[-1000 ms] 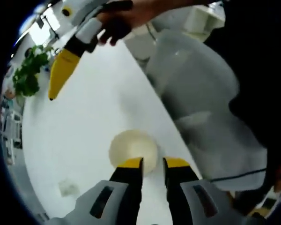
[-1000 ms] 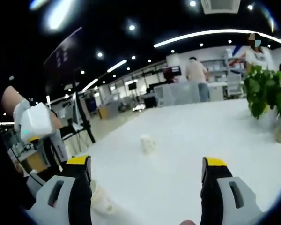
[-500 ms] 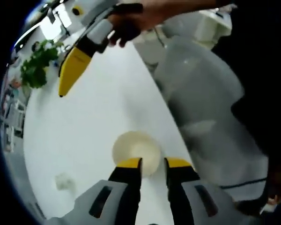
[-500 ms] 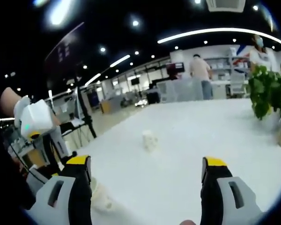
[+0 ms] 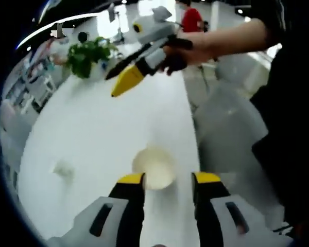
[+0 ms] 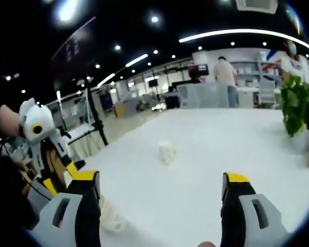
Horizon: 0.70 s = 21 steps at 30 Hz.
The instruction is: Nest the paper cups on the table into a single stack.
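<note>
while both tools sit off the cups, here is how things lie for you:
counter (image 5: pixel 92 134): white and broad, carrying the cups; a potted plant (image 5: pixel 87 54) stands at its far end.
right gripper (image 6: pixel 162 188): your jaws stand wide apart with nothing between them, aimed low across the counter.
left gripper (image 5: pixel 164 180): your jaws are parted a moderate way, holding nothing, and they look down from above.
near cup (image 5: pixel 154 167): it stands upright just beyond your left jaw tips, close to the counter's edge, mouth open toward the camera, long axis vertical.
far cup (image 6: pixel 167 152): it sits well apart toward the counter's middle; it seems upright, but it is too small to tell which end is up.
step in hand, as a judgement: picking up the near cup comes first.
how to do it well: lower your left jaws so one goes inside the rim and one outside, close gently so the wall does not buckle, and lift straight along the cup's axis.
</note>
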Each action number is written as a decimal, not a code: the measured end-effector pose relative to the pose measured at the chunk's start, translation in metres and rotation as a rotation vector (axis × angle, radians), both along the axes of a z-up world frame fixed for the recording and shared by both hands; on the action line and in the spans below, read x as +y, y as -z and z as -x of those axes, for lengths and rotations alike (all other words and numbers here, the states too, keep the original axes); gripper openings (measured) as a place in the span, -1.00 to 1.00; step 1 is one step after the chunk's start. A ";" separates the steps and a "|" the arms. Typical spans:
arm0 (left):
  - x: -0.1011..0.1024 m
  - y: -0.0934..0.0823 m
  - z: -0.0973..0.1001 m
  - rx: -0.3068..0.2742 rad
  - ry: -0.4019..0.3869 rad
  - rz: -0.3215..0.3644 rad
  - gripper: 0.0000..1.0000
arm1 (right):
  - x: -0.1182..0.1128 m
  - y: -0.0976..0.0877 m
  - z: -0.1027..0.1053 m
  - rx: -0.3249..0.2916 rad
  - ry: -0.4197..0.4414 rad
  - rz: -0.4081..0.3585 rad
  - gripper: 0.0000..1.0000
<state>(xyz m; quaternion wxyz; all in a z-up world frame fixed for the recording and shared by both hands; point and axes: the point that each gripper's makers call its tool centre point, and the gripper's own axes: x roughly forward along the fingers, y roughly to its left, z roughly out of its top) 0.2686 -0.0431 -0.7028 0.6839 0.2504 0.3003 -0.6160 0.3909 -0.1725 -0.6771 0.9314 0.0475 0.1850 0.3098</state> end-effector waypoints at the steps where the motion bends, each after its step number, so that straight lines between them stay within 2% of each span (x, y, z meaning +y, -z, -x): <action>1: 0.002 -0.005 -0.004 -0.010 -0.038 0.033 -0.25 | 0.001 0.000 -0.002 0.001 -0.004 0.002 0.94; 6: 0.017 -0.016 -0.015 -0.031 -0.160 0.109 -0.06 | 0.009 -0.001 -0.013 0.001 -0.035 0.035 0.94; 9: 0.032 -0.018 -0.023 -0.099 -0.212 0.131 0.00 | 0.014 -0.002 -0.021 0.001 -0.048 0.047 0.95; 14: 0.050 -0.014 -0.027 -0.063 -0.345 0.187 0.13 | 0.024 -0.001 -0.034 0.003 -0.082 0.078 0.95; 17: 0.061 -0.009 -0.029 -0.082 -0.384 0.184 0.28 | 0.027 0.004 -0.041 0.015 -0.100 0.096 0.95; 21: 0.070 -0.007 -0.031 -0.057 -0.466 0.227 0.36 | 0.037 0.007 -0.052 0.026 -0.130 0.117 0.94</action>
